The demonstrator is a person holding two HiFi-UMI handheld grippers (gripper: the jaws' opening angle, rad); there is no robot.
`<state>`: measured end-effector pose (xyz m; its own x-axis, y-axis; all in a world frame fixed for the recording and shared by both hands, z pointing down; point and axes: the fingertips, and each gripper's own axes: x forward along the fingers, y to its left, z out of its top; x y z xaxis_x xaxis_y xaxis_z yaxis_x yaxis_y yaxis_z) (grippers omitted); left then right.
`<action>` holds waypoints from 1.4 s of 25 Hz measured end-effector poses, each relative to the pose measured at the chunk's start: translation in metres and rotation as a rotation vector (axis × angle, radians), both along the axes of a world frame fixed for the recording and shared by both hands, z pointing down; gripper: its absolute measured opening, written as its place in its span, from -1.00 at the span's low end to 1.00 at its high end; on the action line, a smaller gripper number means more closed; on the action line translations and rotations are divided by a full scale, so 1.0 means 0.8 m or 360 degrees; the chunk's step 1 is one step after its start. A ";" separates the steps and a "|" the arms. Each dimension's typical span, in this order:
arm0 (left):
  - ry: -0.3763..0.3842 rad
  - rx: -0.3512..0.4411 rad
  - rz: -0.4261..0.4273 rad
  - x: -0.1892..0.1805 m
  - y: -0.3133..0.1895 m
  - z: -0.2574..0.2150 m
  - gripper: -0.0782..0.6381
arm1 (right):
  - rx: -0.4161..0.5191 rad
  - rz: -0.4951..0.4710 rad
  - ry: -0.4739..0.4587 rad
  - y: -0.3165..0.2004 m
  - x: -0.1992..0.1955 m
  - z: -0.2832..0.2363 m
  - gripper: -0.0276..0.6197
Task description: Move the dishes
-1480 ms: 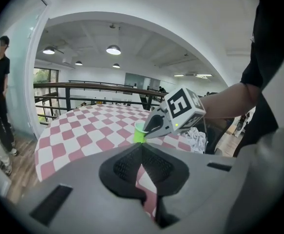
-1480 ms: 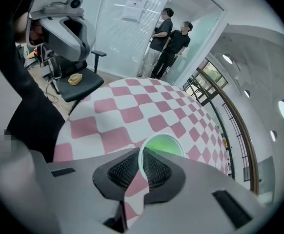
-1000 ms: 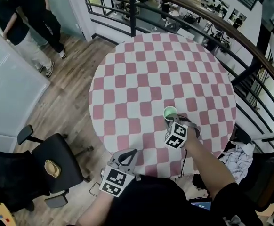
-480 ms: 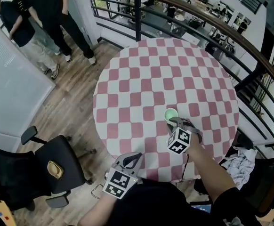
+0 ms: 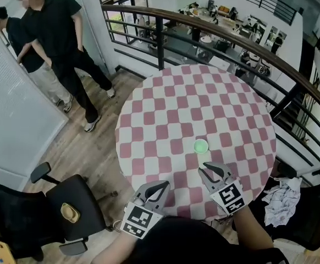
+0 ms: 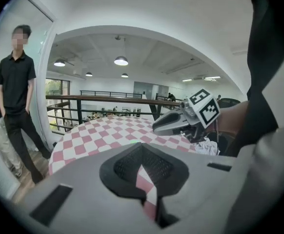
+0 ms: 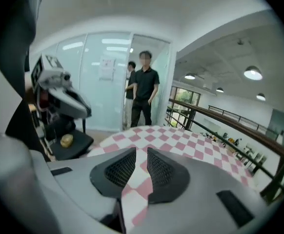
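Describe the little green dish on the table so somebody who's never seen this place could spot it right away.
Find the round table with the pink-and-white checked cloth, beside the curved railing. The green dish sits on the cloth's near half, just beyond the open right gripper. It is small, round, and the one green spot among pink and white squares.

- One round checkered table (image 5: 165, 109).
- One green cup (image 5: 200, 146).
- Two grippers: left gripper (image 5: 157, 186), right gripper (image 5: 212, 169).
- Two people: front bystander (image 5: 55, 29), rear bystander (image 5: 21, 44).
- One black office chair (image 5: 88, 202) at left.
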<state>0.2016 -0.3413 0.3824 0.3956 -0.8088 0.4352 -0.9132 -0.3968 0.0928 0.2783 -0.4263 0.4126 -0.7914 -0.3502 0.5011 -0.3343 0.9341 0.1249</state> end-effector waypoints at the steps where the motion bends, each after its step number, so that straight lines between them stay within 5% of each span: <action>1: 0.0019 0.0040 0.0000 -0.001 -0.001 -0.014 -0.77 | -0.0065 0.0025 -0.0173 0.011 -0.002 -0.027 -0.66; 4: 0.0121 0.0128 -0.0006 -0.004 -0.004 -0.048 -0.77 | -0.0247 0.0098 -0.0678 0.041 -0.003 -0.104 -0.75; 7: 0.0153 0.0207 0.0006 -0.004 -0.008 -0.070 -0.77 | -0.0238 0.0147 -0.0906 0.062 0.003 -0.147 -0.80; 21: 0.0199 0.0299 0.0088 0.006 -0.012 -0.107 -0.77 | 0.0020 0.0137 -0.0997 0.084 0.010 -0.201 -0.83; 28: 0.0226 0.0388 0.0056 0.008 -0.008 -0.111 -0.77 | -0.0041 0.0105 -0.0975 0.089 0.004 -0.192 -0.83; 35: 0.0211 0.0372 -0.0122 -0.007 0.009 -0.103 -0.77 | -0.0162 -0.0062 -0.0893 0.098 -0.020 -0.171 -0.83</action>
<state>0.1959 -0.3341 0.3002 0.3707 -0.9108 0.1819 -0.9273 -0.3519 0.1275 0.2622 -0.3481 0.2758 -0.9573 -0.2876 0.0298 -0.2888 0.9451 -0.1530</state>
